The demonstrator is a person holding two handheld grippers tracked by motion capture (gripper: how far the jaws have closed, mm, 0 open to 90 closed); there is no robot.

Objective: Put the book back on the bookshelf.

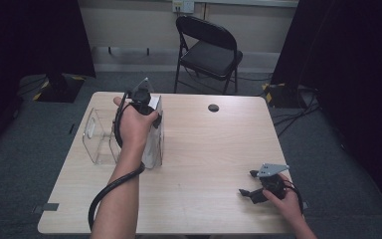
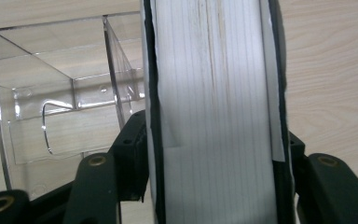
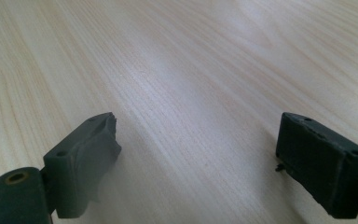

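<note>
A thick book [image 1: 155,144] with black covers and white pages [image 2: 214,93] stands upright on the wooden table [image 1: 209,149], right beside a clear plastic holder [image 1: 97,137] [image 2: 51,107]. My left gripper [image 1: 150,115] [image 2: 216,186] reaches down over the book from above, one jaw on each cover. The pads sit close to the covers without visibly squeezing them. My right gripper [image 1: 246,182] [image 3: 198,154] rests low at the table's front right, jaws wide apart with only bare wood between them.
A small black round disc [image 1: 213,107] lies near the table's far edge. A black folding chair [image 1: 209,50] stands behind the table. Cables run over the floor at the right.
</note>
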